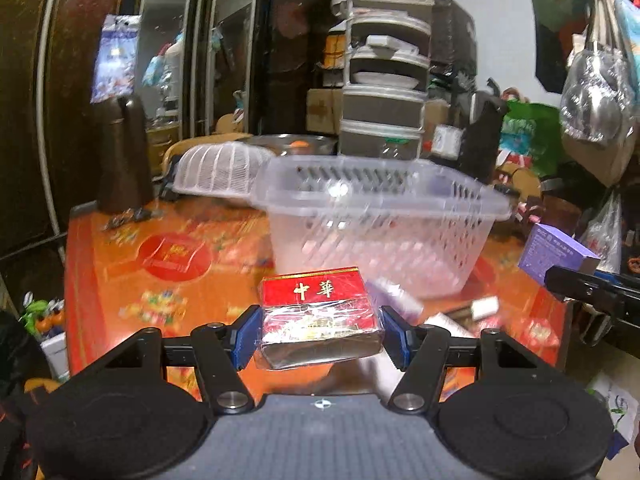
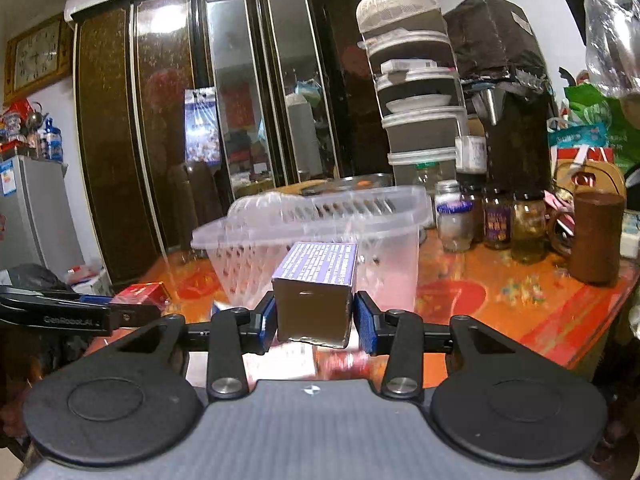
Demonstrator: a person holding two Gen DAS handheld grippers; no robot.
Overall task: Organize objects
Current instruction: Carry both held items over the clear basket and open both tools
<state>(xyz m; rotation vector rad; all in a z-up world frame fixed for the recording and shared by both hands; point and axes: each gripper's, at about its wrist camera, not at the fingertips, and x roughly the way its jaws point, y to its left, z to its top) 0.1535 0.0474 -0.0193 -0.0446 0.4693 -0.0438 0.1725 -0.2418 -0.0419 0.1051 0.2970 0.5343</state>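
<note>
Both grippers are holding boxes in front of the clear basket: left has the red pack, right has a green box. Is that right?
Not quite: the right gripper holds a purple box, not a green one, as the right wrist view shows. The rest stands: the left gripper holds the red pack, and both are in front of the clear basket.

Both grippers same build. Left gripper (image 1: 319,330): black linkage arms w/ triangular cut-outs, silver pivot screws, blue ribbed pads (image 1: 245,334), two round black discs either side of a grey textured body w/ small round logo. Right gripper (image 2: 314,318): identical; from its camera the left one's side reads "GenRobot.AI" in white.
</note>
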